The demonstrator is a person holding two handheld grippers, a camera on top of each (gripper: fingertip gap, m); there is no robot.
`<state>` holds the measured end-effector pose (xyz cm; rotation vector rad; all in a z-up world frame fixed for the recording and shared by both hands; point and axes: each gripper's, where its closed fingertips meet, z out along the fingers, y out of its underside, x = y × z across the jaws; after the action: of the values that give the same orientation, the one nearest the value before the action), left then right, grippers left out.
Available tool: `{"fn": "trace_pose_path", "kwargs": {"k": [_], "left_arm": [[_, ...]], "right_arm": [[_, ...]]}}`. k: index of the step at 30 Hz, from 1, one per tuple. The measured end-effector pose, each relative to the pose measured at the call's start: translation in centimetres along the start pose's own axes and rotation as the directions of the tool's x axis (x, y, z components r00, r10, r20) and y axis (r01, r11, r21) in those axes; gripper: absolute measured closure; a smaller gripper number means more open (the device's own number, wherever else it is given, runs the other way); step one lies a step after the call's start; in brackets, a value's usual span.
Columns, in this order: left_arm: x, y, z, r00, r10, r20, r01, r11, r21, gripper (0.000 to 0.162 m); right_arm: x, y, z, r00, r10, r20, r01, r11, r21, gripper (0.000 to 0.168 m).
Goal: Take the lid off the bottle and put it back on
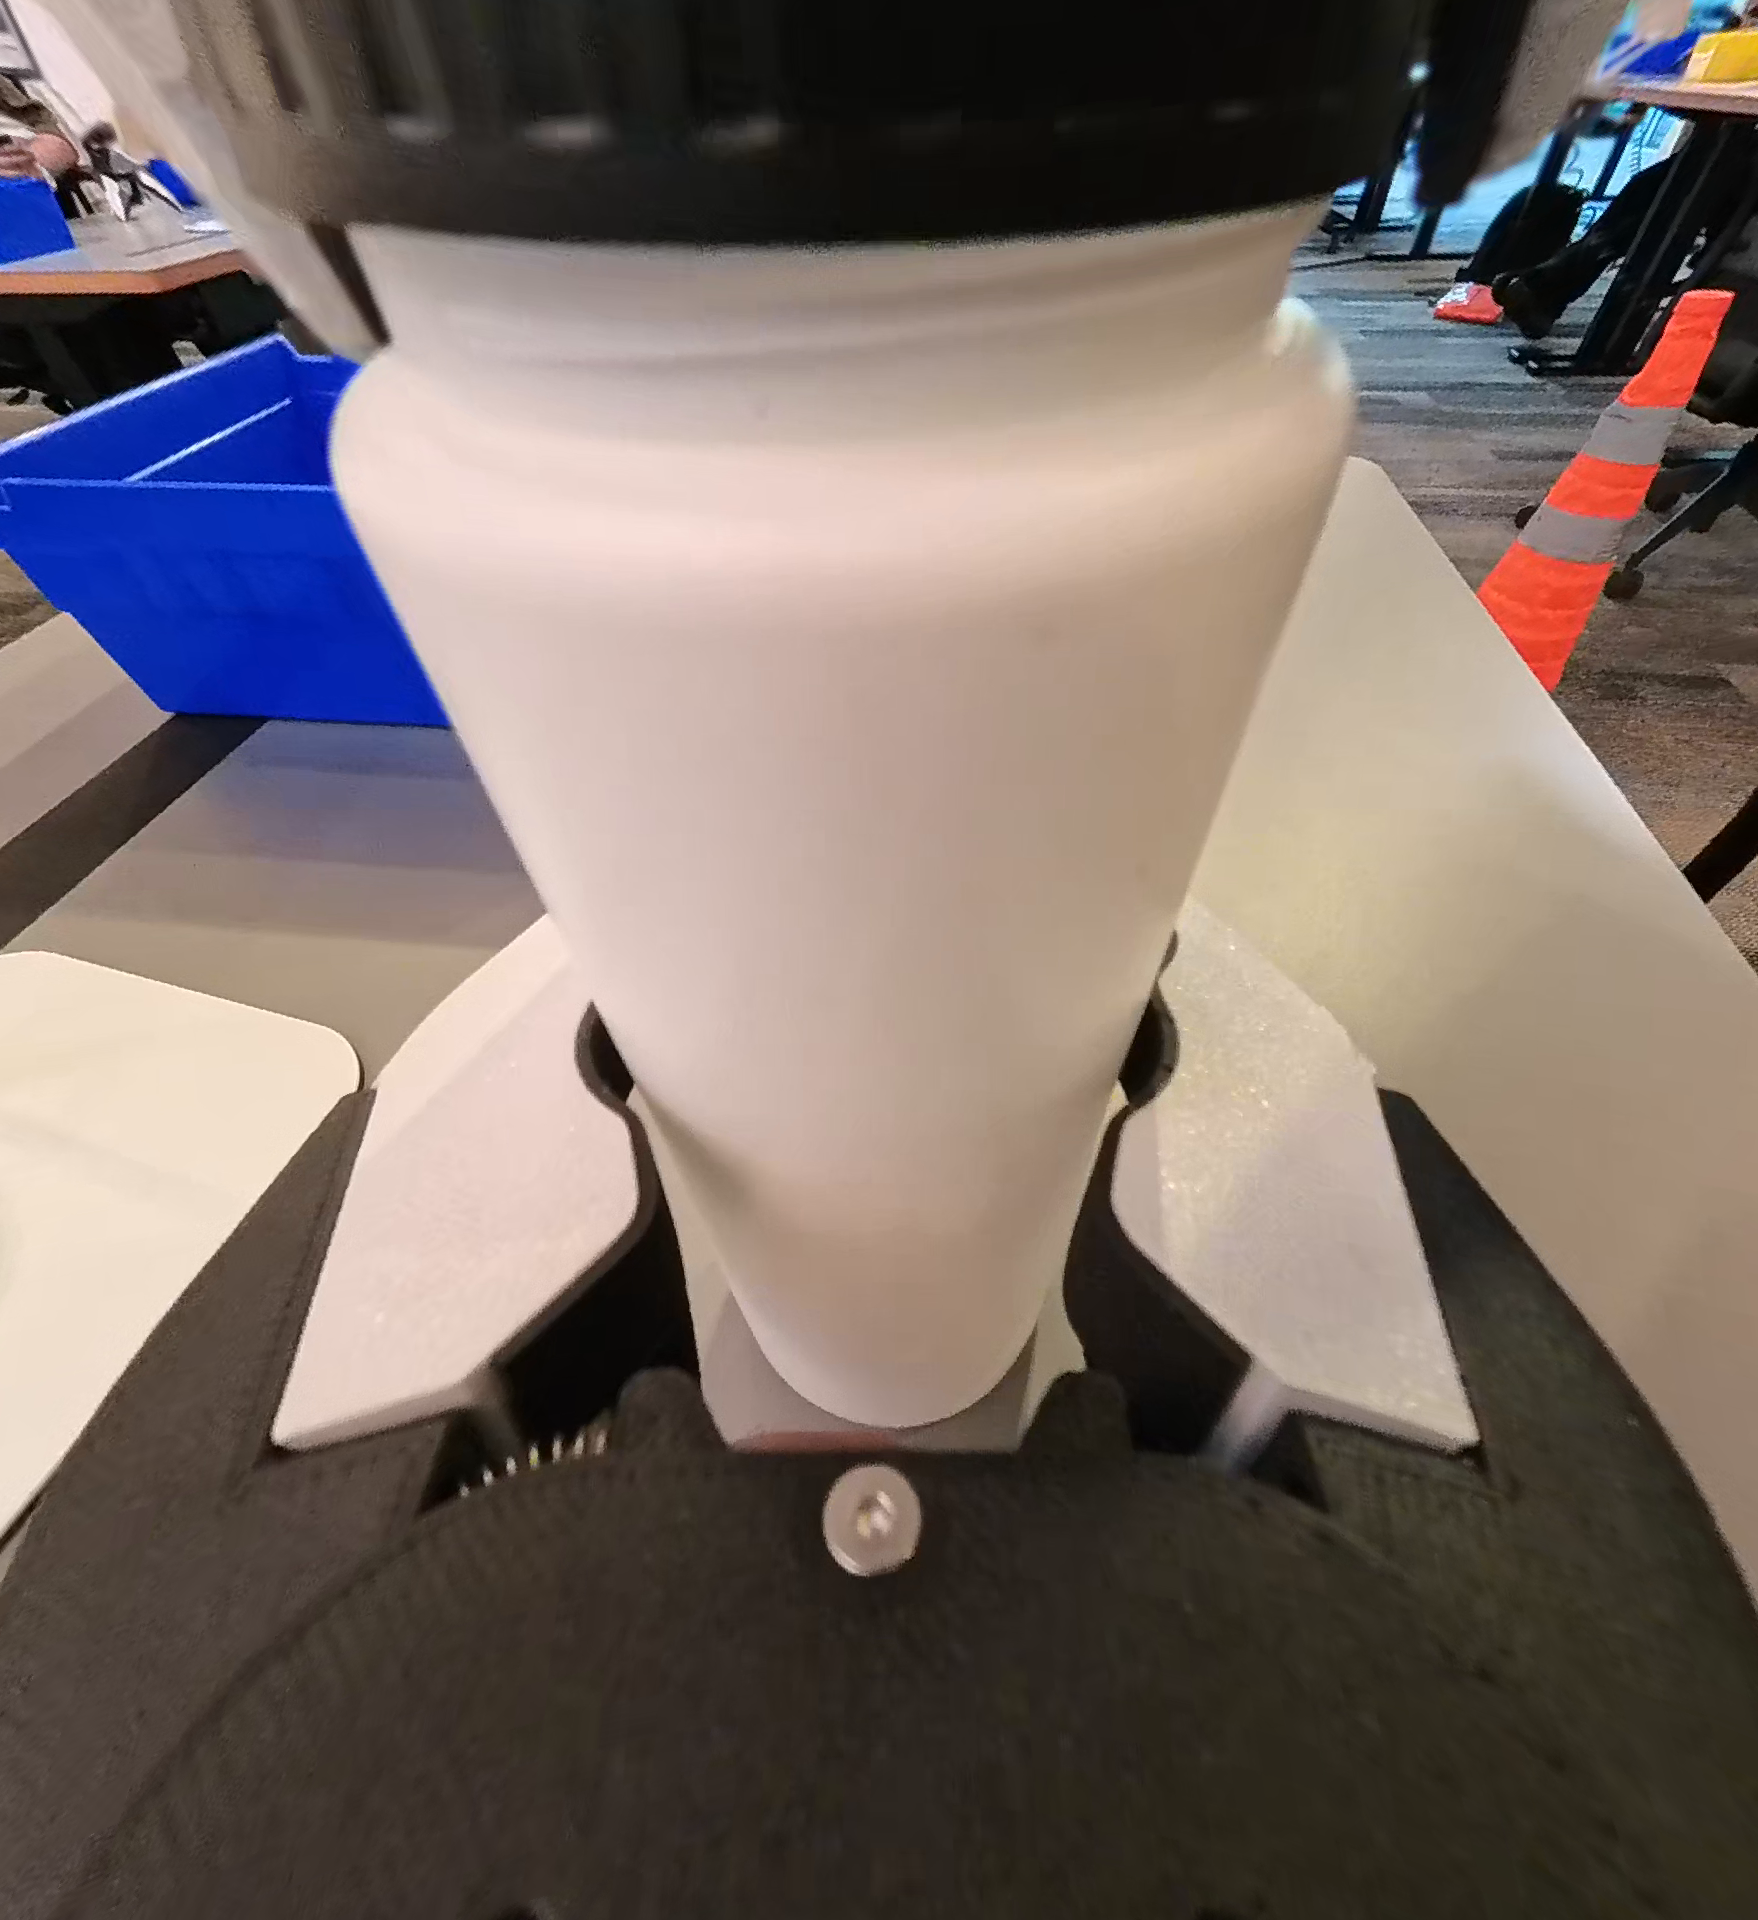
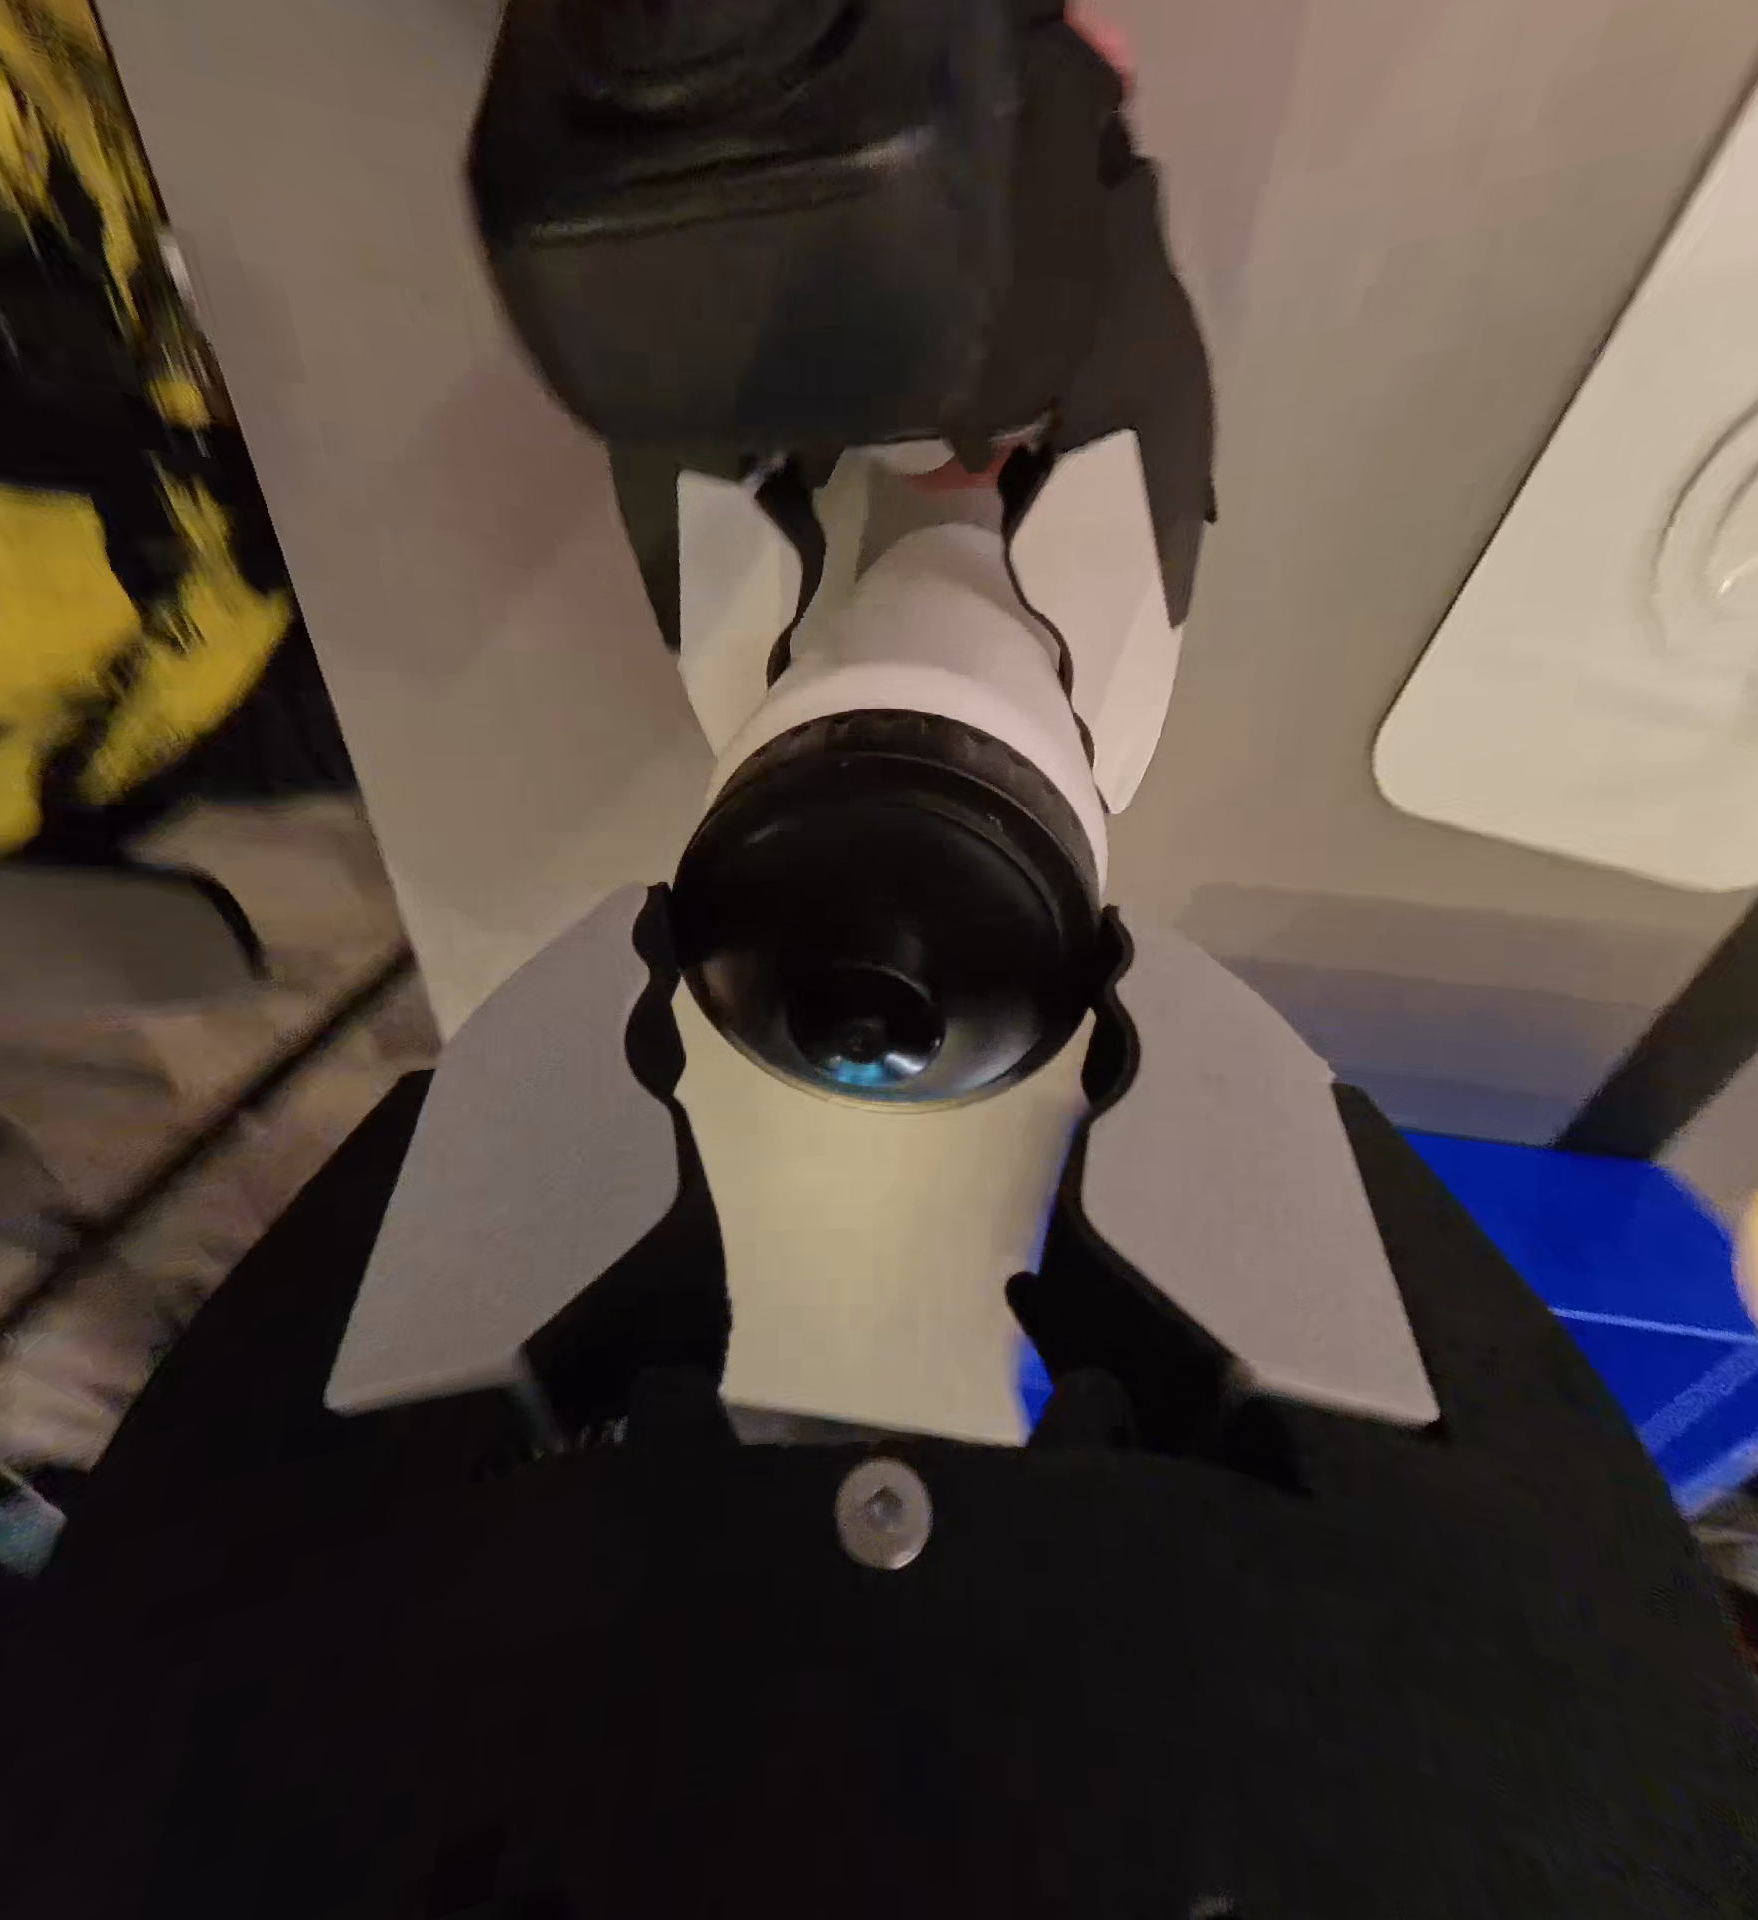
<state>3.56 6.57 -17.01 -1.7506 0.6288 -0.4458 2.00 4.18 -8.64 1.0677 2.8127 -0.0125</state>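
The left hand-held gripper [image 1: 880, 1049] is clamping the lower body of the white bottle [image 1: 854, 727], whose long axis is pointing at the right hand-held gripper [image 2: 880, 997], itself closing around the black lid [image 2: 880, 925].

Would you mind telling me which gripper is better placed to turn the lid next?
The right gripper: its fingers flank the black lid, while the left gripper clamps the white bottle body.
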Motion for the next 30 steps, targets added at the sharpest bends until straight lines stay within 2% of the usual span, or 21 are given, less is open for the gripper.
{"fn": "trace_pose_path", "kwargs": {"k": [3,5,9,11,12,16,18,19,21,23,26,28,30], "left_arm": [[0.1,0.0,0.1,1.000,0.006,0.001,-0.006,1.000,-0.003,0.069],[0.1,0.0,0.1,1.000,0.005,0.000,-0.005,1.000,-0.002,0.069],[-0.1,0.0,-0.1,1.000,-0.006,-0.004,0.006,1.000,0.005,0.069],[0.0,0.0,0.0,1.000,-0.002,-0.003,0.002,1.000,0.003,0.069],[0.0,0.0,0.0,1.000,-0.002,-0.004,0.002,1.000,0.002,0.069],[0.0,0.0,0.0,1.000,-0.002,-0.002,0.002,1.000,0.002,0.068],[0.0,0.0,0.0,1.000,-0.003,-0.001,0.003,1.000,0.004,0.068],[0.0,0.0,0.0,1.000,-0.003,-0.001,0.003,1.000,0.005,0.068],[0.0,0.0,0.0,1.000,-0.005,-0.001,0.005,1.000,0.007,0.068],[0.0,0.0,0.0,1.000,-0.005,0.000,0.005,1.000,0.007,0.068],[0.0,0.0,0.0,1.000,-0.005,0.001,0.005,1.000,0.006,0.068],[0.0,0.0,0.0,1.000,-0.004,0.002,0.004,1.000,0.005,0.068],[-0.1,0.0,0.0,1.000,-0.007,0.002,0.007,1.000,0.007,0.068]], "right_arm": [[0.2,0.6,-0.1,0.969,-0.245,-0.017,0.238,0.954,-0.184,0.091],[0.5,0.9,-0.3,0.924,-0.383,-0.015,0.357,0.874,-0.330,0.092],[1.1,1.0,-0.8,0.857,-0.515,0.001,0.428,0.711,-0.558,0.093],[1.1,1.2,-0.8,0.854,-0.520,-0.008,0.417,0.695,-0.586,0.092],[1.0,1.1,-0.8,0.868,-0.496,-0.029,0.394,0.722,-0.569,0.092],[1.0,1.7,-0.6,0.954,-0.256,-0.155,0.176,0.899,-0.401,0.058],[1.0,1.4,-0.9,0.979,-0.082,-0.188,0.036,0.971,-0.235,0.042],[0.8,0.8,-1.1,0.985,0.018,-0.171,-0.039,0.992,-0.122,0.050],[0.4,-0.3,-1.6,0.978,0.191,-0.088,-0.184,0.980,0.081,0.075],[0.6,-0.7,-1.7,0.954,0.299,-0.027,-0.289,0.937,0.198,0.078],[0.2,-0.6,-0.8,0.941,0.337,0.034,-0.336,0.915,0.224,0.082],[0.0,-0.6,-0.2,0.941,0.335,0.040,-0.336,0.918,0.211,0.090],[0.0,-0.7,-0.1,0.949,0.314,0.032,-0.313,0.928,0.203,0.092]]}}
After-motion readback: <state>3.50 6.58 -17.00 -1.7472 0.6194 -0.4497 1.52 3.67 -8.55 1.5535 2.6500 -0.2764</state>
